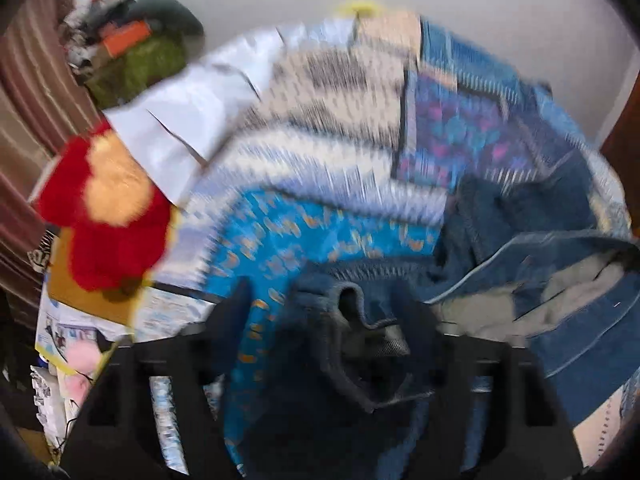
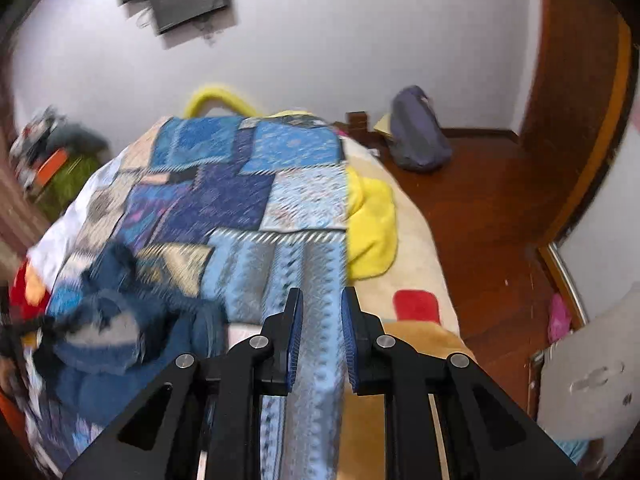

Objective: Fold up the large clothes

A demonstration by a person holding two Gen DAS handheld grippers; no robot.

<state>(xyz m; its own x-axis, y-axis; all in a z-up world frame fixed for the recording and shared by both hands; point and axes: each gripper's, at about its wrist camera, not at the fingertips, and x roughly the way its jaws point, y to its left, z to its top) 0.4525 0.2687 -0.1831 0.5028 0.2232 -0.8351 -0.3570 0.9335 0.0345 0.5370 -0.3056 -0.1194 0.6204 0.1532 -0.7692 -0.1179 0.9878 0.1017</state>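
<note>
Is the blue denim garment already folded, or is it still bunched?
Bunched: the denim garment lies in a crumpled heap on the patchwork quilt, with no flat layers or straight folded edges.

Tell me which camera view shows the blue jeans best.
The left wrist view: the jeans fill its lower right, showing waistband and pale lining, though blurred. The right wrist view shows them only as a small crumpled heap at lower left, on the patchwork quilt.
</note>
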